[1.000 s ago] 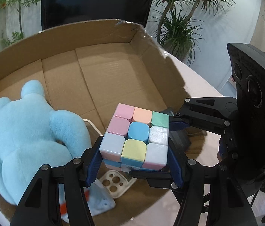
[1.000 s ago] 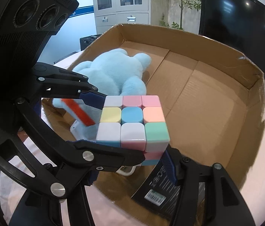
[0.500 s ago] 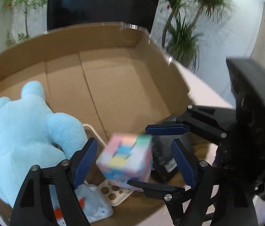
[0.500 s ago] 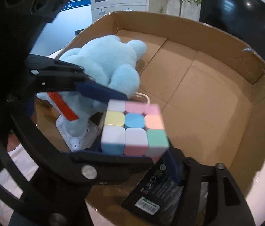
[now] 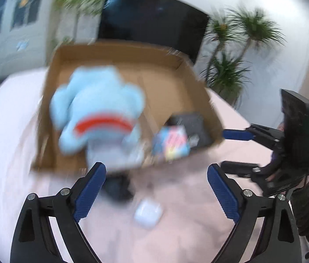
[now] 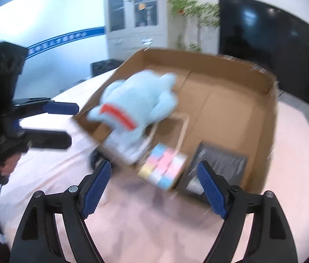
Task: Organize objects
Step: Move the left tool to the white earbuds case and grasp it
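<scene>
A pastel puzzle cube lies in the near part of the open cardboard box, beside a light-blue plush toy and a dark flat package. My left gripper is over the pink tablecloth in front of the box, its jaws opening with nothing between them. My right gripper hangs before the box's near wall, jaws opening too, empty. Each gripper shows in the other's view: the right gripper, the left gripper.
A small white case lies on the pink tablecloth just ahead of my left gripper, with a dark object by the box's near wall. A black screen and potted plants stand behind. A sleeve shows at right.
Both grippers let go of the cube, which dropped into the box. Both then drew back out of the box over the tablecloth, jaws spreading wider.
</scene>
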Motion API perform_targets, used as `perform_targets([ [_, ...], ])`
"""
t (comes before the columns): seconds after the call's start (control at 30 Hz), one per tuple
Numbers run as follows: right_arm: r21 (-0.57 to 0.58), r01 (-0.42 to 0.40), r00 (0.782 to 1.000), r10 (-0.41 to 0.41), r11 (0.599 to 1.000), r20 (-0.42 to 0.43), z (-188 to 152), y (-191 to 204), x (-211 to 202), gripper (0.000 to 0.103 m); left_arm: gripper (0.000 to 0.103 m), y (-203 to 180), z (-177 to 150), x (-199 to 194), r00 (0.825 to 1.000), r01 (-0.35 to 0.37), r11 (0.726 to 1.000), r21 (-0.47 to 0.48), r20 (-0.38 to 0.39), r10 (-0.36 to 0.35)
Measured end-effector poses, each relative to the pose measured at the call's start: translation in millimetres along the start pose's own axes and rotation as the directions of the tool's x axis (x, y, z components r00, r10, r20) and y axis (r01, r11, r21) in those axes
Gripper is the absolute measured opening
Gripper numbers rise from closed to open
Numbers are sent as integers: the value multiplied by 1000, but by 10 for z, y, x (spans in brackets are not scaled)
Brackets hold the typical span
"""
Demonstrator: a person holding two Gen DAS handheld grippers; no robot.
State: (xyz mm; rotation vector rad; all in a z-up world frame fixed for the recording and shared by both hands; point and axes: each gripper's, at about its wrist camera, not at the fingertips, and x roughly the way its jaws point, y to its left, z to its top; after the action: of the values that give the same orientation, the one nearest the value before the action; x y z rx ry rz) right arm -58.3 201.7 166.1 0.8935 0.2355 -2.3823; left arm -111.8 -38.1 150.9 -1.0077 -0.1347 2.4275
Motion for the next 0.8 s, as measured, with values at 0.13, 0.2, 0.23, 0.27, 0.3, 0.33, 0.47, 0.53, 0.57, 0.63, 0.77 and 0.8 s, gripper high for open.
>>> perform_targets([
  [0.13,-11,-104,991,103,994,-84,-364,308,261,80,94,284,-598,-54,992,-122,988,-92,-55,117],
  [0.2,-39,-115,986,110,993,-125,-478,476,463,79,94,358,-843,-60,989,-127,984,-124,-86,116],
  [0.23,-56,-116,985,108,992,-136,-546,562,533,79,94,382,-939,-78,989,-127,982,-137,-91,116],
  [0.27,-71,-116,984,104,991,-147,-558,617,624,77,94,394,-1004,-87,990,-122,981,-149,-92,109],
  [0.3,-79,-117,982,104,990,-155,-555,666,726,76,94,402,-1040,-103,991,-111,980,-164,-88,98],
  [0.33,-78,-121,981,107,990,-164,-548,706,822,76,94,411,-1071,-121,994,-94,979,-180,-79,81],
  [0.47,-108,-65,976,41,992,-214,-508,795,1235,60,94,391,-1145,-143,996,-69,976,-206,-73,55],
  [0.53,-120,-46,976,19,992,-216,-500,804,1299,47,94,319,-1180,-132,996,-62,982,-181,-82,48],
  [0.57,-120,-52,976,25,991,-217,-492,805,1294,42,94,301,-1195,-155,995,-61,983,-173,-85,47],
  [0.63,-127,-73,972,42,989,-230,-523,834,1252,42,94,198,-1206,-99,993,-73,987,-145,-99,59],
  [0.77,-203,-148,966,98,968,-238,-743,1024,1016,42,94,-76,-1263,-16,991,-39,998,-58,-130,31],
  [0.8,-218,-171,963,117,961,-241,-810,1074,941,42,94,-133,-1274,5,990,-28,999,-40,-140,22],
])
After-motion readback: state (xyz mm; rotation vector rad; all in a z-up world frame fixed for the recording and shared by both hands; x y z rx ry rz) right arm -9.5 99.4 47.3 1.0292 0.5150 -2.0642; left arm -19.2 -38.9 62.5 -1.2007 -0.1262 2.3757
